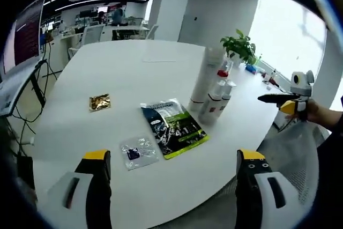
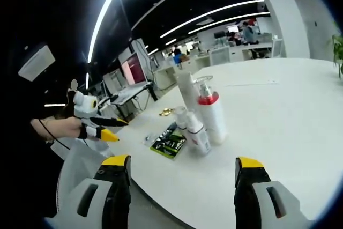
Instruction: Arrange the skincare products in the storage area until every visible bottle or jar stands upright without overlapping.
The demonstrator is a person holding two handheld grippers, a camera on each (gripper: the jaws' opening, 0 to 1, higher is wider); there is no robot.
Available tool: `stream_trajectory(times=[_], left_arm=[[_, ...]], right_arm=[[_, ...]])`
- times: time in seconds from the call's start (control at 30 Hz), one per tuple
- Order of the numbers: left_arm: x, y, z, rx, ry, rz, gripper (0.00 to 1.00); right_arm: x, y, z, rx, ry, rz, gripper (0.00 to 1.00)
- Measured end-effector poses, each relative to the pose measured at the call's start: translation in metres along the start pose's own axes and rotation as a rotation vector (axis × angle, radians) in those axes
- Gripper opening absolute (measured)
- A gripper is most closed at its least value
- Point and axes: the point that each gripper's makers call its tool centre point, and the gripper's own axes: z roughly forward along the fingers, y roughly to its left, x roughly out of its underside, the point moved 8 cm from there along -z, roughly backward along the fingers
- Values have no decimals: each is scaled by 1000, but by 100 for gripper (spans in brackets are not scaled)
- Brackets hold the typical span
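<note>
Several skincare bottles stand upright in a tight cluster on the round white table (image 1: 123,68): a tall white bottle (image 1: 206,73), a pump bottle with a red collar (image 1: 223,72) and two small white bottles (image 1: 213,106). The right gripper view shows the same cluster, with the tall bottle (image 2: 187,92), the red-collared pump bottle (image 2: 212,115) and a small bottle (image 2: 196,131). My left gripper (image 1: 173,155) is open over the near table edge, well short of the bottles. My right gripper (image 2: 182,162) is open off the table edge, holding nothing. Each gripper also appears in the other's view: right gripper (image 1: 284,102), left gripper (image 2: 103,128).
A green and black sachet packet (image 1: 174,127) lies flat near the bottles, with a small clear packet (image 1: 138,153) and a gold packet (image 1: 99,102) to its left. A potted plant (image 1: 241,46) stands behind. A grey mesh chair (image 2: 80,170) sits at the table's edge.
</note>
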Motion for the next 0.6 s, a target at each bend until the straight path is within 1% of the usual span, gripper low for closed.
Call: stream_trajectory(times=[0.1,0.17,0.2,0.3,0.33,0.37,0.4,0.43,0.5,0.6], left_arm=[[5,1,2,-25,-2,-1,91],[4,-1,1,-51,11,7,89],[3,0,1,-57,7,11,89],[-1,4,1,-74,-49,-5,90],[0,5,2,-80,-51,-4,90],[3,8,5,-85,-43,2,90],[6,9,6,-90,-12,13,90],[6,6,4,-84,1,25,89],[7,5,6,-68,4,34,89],[6,3,5,-69,8,42,89]], right_arm=[[1,0,1,-6,5,-3,82],[2,0,1,-7,7,-6,82],[2,0,1,-7,9,-6,82],[2,0,0,-5,4,-7,82],[2,0,0,-5,4,-5,82],[2,0,0,-5,4,-5,82],[3,0,0,-4,5,-5,82],[3,0,0,-4,6,-5,82],[3,1,0,-4,8,-5,82],[4,0,-1,-3,12,-6,81]])
